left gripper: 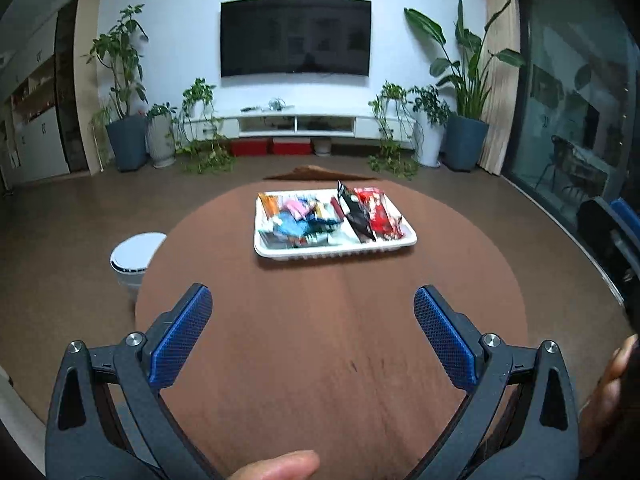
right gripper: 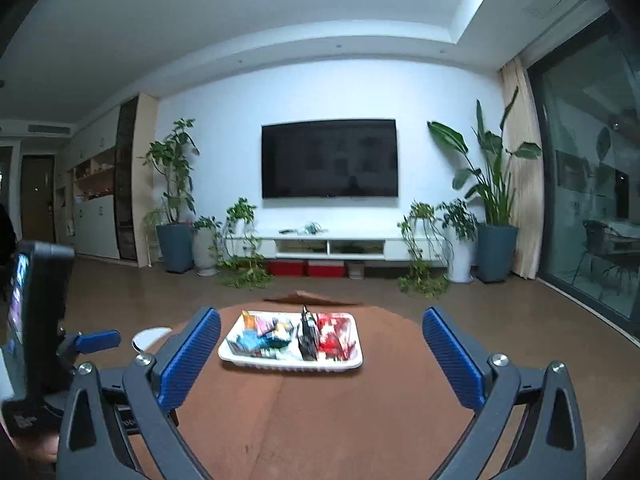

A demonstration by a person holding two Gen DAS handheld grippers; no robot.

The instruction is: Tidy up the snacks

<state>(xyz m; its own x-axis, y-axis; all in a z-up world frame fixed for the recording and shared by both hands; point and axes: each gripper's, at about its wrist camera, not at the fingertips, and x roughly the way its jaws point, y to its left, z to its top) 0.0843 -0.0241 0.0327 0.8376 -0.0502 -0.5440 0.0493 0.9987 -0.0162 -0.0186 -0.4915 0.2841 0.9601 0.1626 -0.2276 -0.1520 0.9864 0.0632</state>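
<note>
A white tray (left gripper: 332, 255) sits on the far half of a round brown table (left gripper: 328, 340). It holds several small colourful snack packets (left gripper: 296, 220) on its left side and black and red packets (left gripper: 370, 210) on its right. My left gripper (left gripper: 313, 300) is open and empty, above the table's near half, short of the tray. In the right wrist view the tray (right gripper: 290, 363) lies ahead between my fingers, with mixed packets (right gripper: 262, 336) and red packets (right gripper: 334, 336). My right gripper (right gripper: 322, 324) is open and empty, held higher and further back.
A white round bin (left gripper: 134, 258) stands on the floor left of the table. The other hand-held gripper body (right gripper: 36, 328) shows at the left of the right wrist view. A TV (left gripper: 295, 36), a low white cabinet (left gripper: 298, 124) and potted plants (left gripper: 466, 92) line the far wall.
</note>
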